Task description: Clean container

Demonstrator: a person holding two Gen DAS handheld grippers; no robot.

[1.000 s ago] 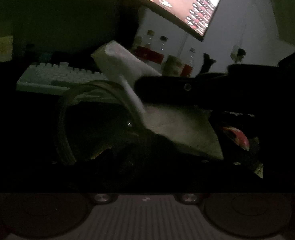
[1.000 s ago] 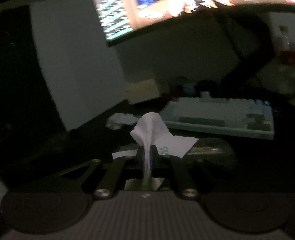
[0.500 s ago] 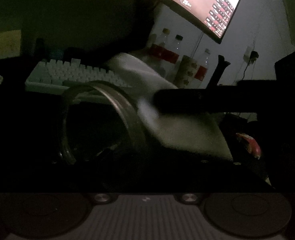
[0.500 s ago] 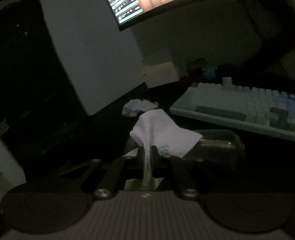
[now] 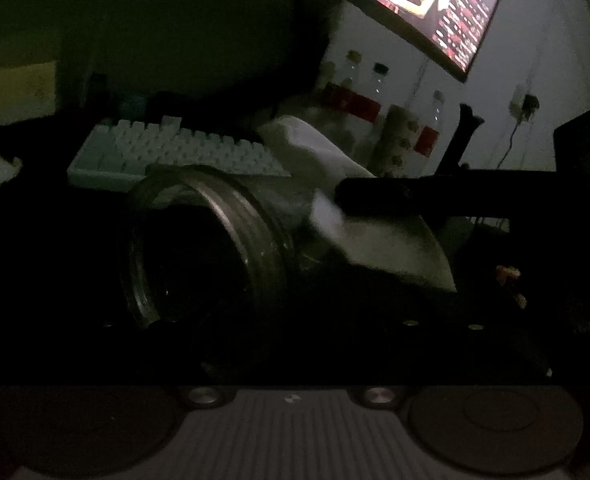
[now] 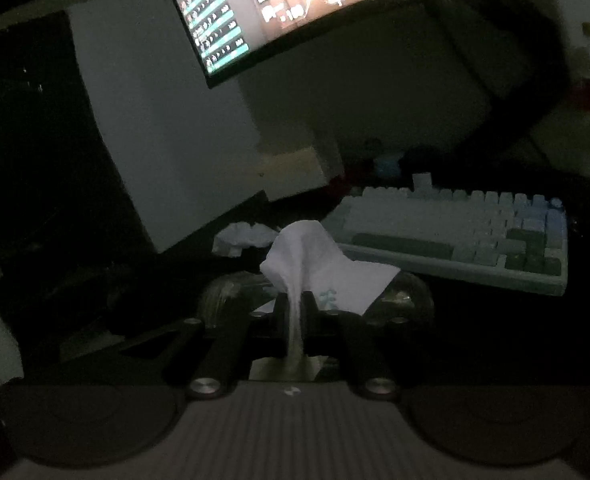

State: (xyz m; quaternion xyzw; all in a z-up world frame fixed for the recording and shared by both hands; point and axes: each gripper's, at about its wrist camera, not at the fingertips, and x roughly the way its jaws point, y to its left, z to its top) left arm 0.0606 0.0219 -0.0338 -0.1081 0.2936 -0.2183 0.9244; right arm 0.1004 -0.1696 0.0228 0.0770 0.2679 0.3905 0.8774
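Shifted since earlier — tissue [image 5: 379, 236] further along glass jar [image 5: 215, 240] side, away from the mouth. Right gripper [image 6: 295, 304] pressed together, pinching tissue against jar wall. Jar lying sideways close before left gripper; its finger state too dark to tell. Keyboard [image 6: 455, 236] behind.

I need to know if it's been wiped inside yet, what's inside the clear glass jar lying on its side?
Looking through the clear glass jar's open threaded mouth, only darkness shows; no tissue is visible there. The white paper tissue, pinched by the right gripper, lies on the outside wall. Residue inside cannot be judged.
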